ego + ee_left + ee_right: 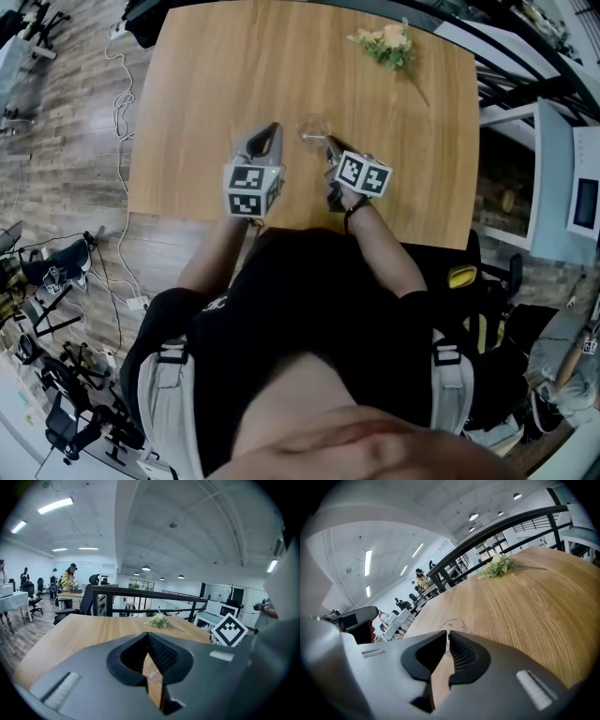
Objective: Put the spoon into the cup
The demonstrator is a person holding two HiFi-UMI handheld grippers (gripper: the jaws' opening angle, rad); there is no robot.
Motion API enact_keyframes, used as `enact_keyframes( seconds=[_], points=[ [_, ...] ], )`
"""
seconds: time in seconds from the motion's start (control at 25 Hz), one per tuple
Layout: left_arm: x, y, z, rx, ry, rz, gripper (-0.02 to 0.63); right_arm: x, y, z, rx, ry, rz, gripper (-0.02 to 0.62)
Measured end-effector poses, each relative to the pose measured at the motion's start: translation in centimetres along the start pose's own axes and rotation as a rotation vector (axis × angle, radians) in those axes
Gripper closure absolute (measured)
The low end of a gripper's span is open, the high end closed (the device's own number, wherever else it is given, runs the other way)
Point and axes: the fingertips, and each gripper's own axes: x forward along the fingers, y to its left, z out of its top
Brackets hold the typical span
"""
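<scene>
Both pairs of jaws are pinched together, left gripper (272,127) empty, right gripper (329,141) at the end of the thin, stiff, slippery spoon (313,139) at 6 o'clock of the fragile glass cup (314,123); I'd grip it mid-handle.

The surface (206,94) is pale honey wood with a fine straight grain. The flowers (386,42) are cream with green leaves. The cup (314,127) is clear glass, the spoon (312,138) silvery. The left gripper (274,127) and right gripper (328,141) are grey, jaws lined in ribbed black, marker cubes (251,189) patterned in black-and-white squares
</scene>
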Motion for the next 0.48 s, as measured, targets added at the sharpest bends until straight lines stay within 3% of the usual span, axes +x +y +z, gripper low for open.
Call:
enact_keyframes(
  seconds=[0.48],
  points=[
    [0.1, -1.0, 0.5, 0.016, -0.005, -0.027, 0.594, -1.2, -0.3, 0.2, 0.005, -0.042, -0.004, 0.502]
  ],
)
